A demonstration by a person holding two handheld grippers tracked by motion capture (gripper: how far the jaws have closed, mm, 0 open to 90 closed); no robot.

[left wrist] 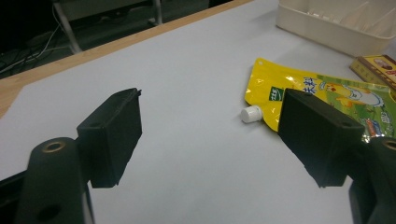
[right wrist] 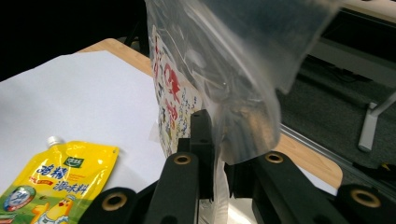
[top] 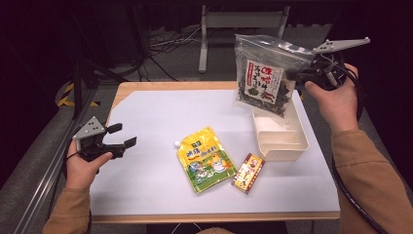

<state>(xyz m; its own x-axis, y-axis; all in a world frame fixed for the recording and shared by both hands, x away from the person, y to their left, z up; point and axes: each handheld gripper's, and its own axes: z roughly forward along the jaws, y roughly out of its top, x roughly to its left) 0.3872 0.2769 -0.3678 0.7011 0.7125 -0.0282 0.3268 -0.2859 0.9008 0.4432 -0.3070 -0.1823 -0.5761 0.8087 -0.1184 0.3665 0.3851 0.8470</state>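
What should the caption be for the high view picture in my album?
Right hand-held gripper holds a clear seaweed bag above the white bin; left hand-held gripper waits open.

Pouch mid-table, small box just right, tray behind-right, bag above tray.

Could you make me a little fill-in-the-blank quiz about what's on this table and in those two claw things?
1. The right gripper holds a clear bag of dried food above the white ____.
2. The left gripper has its jaws ____, with nothing between them.
3. The yellow pouch has a small white ____ at its corner.
4. Beside the pouch lies a small ____.

Missing words: bin; open; cap; box
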